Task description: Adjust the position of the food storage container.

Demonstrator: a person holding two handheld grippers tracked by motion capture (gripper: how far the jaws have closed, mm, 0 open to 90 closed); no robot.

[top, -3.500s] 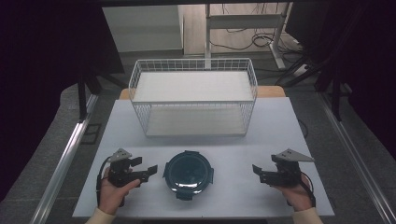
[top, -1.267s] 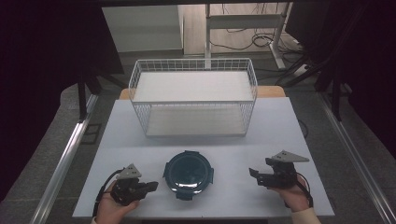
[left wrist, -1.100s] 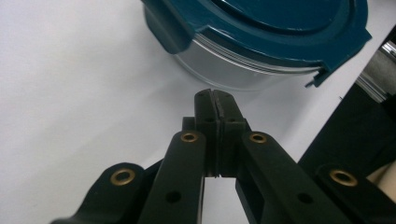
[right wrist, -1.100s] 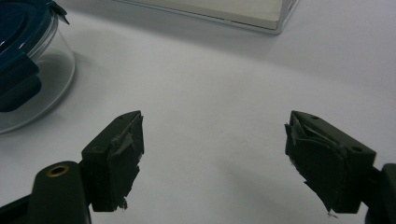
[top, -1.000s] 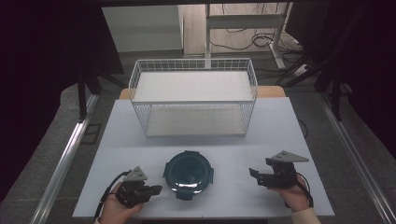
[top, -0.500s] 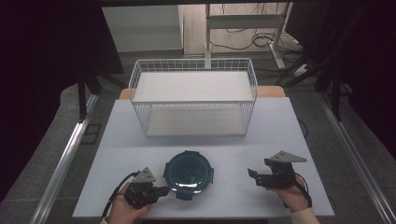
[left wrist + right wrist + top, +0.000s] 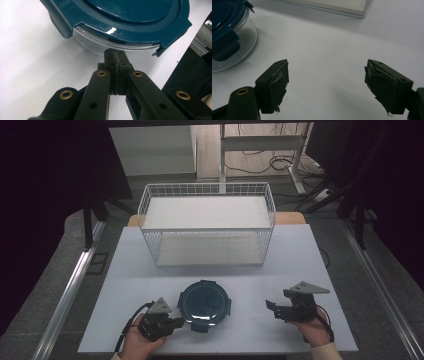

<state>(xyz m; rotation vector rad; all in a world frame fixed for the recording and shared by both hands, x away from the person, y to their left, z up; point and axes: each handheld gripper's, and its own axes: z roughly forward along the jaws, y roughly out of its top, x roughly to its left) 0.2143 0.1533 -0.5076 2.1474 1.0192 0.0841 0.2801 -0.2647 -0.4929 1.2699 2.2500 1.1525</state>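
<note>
A round clear glass container with a dark teal clip lid (image 7: 204, 304) stands at the front middle of the white table (image 7: 131, 266). My left gripper (image 7: 178, 322) lies low at its near-left side. In the left gripper view the jaws are pressed together, and the left gripper (image 7: 115, 53) has its tips against the glass wall (image 7: 98, 44) just under the lid's rim (image 7: 130, 27). My right gripper (image 7: 270, 306) hovers to the right of the container, apart from it. The right gripper (image 7: 325, 75) is open wide with bare table between its jaws, and the container (image 7: 229, 37) is off to its left.
A white wire basket (image 7: 207, 227) with a pale floor stands behind the container at the table's middle back; its lower edge (image 7: 324, 6) shows in the right gripper view. Bare table surface (image 7: 310, 255) lies to the right. Dark floor surrounds the table.
My left gripper has slid right along the table's front edge, from well left of the container up to its rim. The right gripper has barely moved.
</note>
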